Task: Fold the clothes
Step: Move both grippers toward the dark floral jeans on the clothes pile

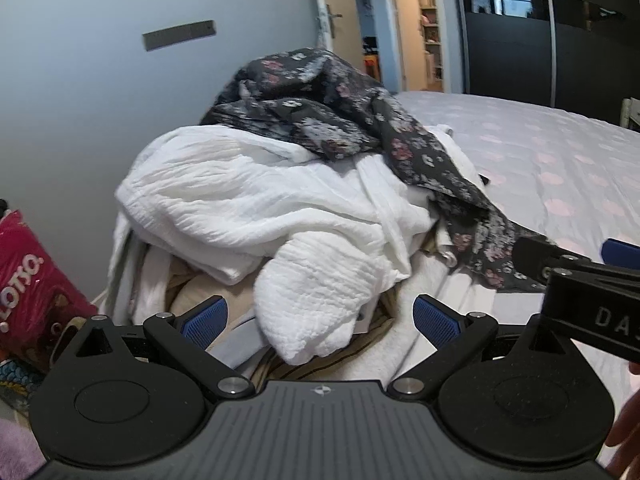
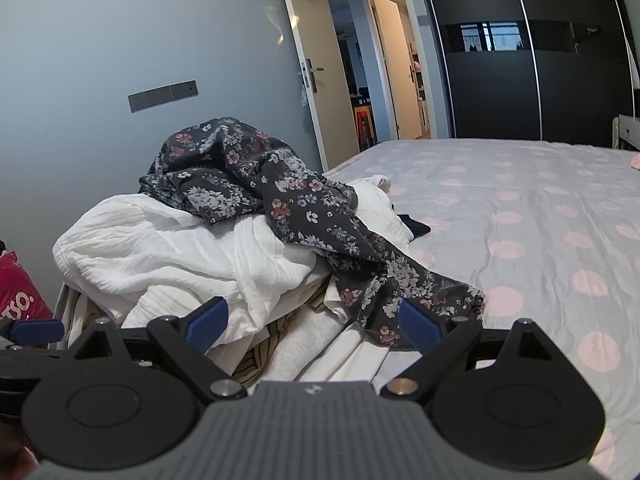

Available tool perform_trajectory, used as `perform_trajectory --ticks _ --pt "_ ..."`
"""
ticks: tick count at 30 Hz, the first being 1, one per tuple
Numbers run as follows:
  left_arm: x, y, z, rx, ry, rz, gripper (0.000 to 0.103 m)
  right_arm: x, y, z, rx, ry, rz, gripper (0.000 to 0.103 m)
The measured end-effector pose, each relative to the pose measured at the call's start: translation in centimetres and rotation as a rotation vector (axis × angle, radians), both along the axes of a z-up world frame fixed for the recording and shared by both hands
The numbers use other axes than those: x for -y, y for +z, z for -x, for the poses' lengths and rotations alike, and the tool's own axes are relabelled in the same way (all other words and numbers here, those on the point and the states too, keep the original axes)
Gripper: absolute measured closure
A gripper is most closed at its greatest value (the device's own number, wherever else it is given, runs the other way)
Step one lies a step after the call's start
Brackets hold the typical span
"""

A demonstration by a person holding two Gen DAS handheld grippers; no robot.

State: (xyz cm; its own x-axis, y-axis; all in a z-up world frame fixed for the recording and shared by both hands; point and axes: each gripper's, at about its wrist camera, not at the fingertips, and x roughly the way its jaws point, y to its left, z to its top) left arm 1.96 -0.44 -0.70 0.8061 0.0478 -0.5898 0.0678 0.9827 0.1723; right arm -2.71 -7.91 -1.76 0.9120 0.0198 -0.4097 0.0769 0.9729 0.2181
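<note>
A heap of clothes lies on the left side of the bed. On top is a dark floral garment (image 1: pixel 320 104) (image 2: pixel 256 184), its tail trailing down to the right. Under it lies a crinkled white garment (image 1: pixel 248 208) (image 2: pixel 160 252), with beige and striped pieces lower down. My left gripper (image 1: pixel 320 320) stands open just before the heap, a white fold hanging between its blue pads without being pressed. My right gripper (image 2: pixel 314 322) is open too, near the floral tail, holding nothing. Its fingers also show in the left wrist view at the right edge (image 1: pixel 576 268).
The bed (image 2: pixel 520 240) has a grey cover with pink dots and stretches bare to the right. A red bag (image 1: pixel 28 280) stands at the left by the grey wall. An open door (image 2: pixel 312 60) and dark wardrobe (image 2: pixel 520 60) lie beyond.
</note>
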Motion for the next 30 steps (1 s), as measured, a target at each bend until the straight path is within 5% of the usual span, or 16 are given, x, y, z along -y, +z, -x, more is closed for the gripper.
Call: perform_trajectory --ticks 30 --pt "0.8 -0.5 -1.8 -0.019 -0.033 0.000 0.003 0.7 0.1 -1.4 -0.001 -0.019 0.026 0.009"
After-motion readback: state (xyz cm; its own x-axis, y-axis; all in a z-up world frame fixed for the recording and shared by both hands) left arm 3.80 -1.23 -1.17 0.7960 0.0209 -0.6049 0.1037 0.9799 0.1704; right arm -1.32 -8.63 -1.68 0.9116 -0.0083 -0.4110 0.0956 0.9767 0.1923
